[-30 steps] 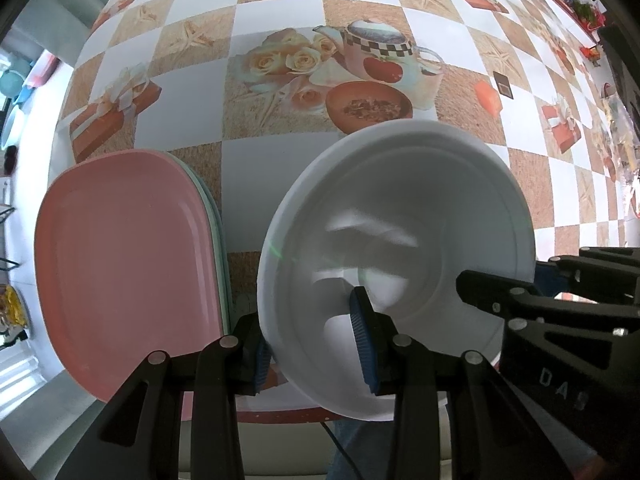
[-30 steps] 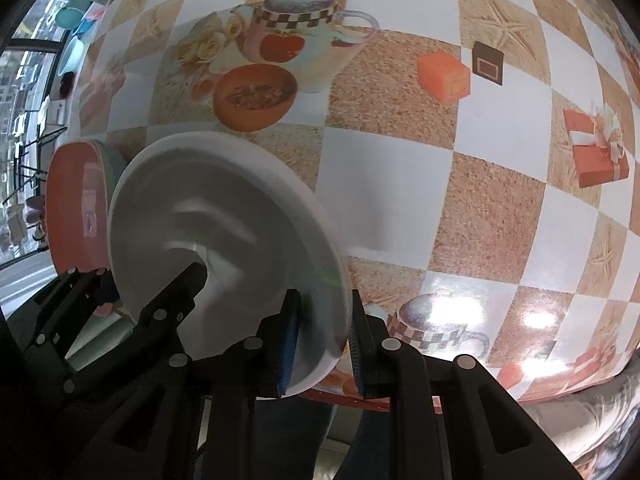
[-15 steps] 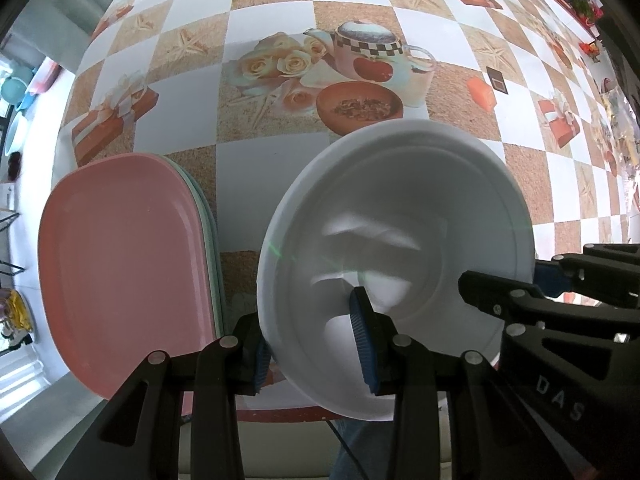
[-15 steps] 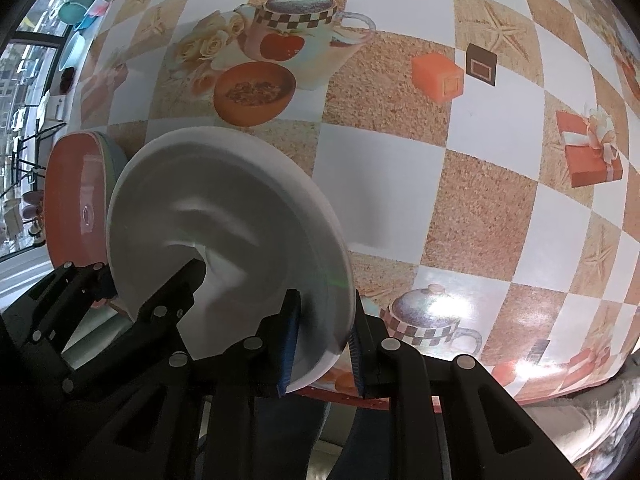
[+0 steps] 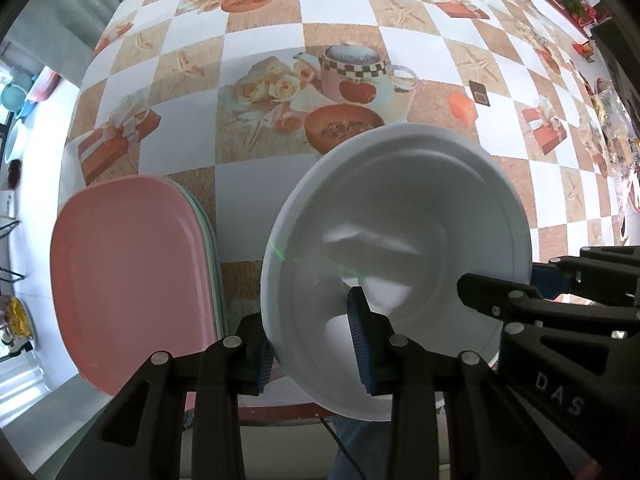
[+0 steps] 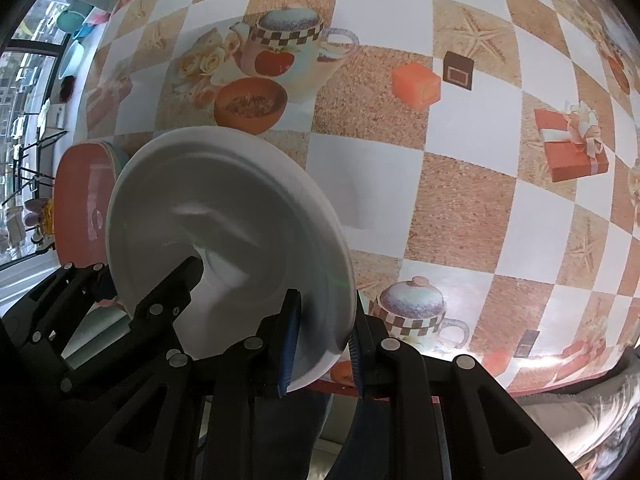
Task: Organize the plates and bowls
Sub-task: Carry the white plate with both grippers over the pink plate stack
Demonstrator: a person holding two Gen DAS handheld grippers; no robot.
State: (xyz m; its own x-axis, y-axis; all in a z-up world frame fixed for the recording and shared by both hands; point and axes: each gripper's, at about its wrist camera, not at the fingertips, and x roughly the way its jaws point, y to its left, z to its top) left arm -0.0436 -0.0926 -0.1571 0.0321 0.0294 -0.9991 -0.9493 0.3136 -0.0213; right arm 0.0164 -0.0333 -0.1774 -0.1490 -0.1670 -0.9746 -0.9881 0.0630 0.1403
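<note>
A white bowl (image 5: 404,248) with a wide rim hangs above the table's near edge, held by both grippers. My left gripper (image 5: 314,350) is shut on its left rim. My right gripper (image 6: 322,344) is shut on its right rim; the bowl also shows in the right wrist view (image 6: 224,236). The right gripper shows at the right of the left wrist view (image 5: 536,280). A stack of oblong plates, pink on top (image 5: 132,280), lies to the bowl's left, with pale green ones under it; it also shows in the right wrist view (image 6: 78,204).
The table (image 5: 256,184) has a checkered cloth printed with teapots, roses and gift boxes. Its near edge (image 5: 280,412) runs just below the bowl. Teal bowls (image 5: 16,96) stand off the table at far left.
The bowl has risen and moved away from the table between both grippers. More of the table shows behind it.
</note>
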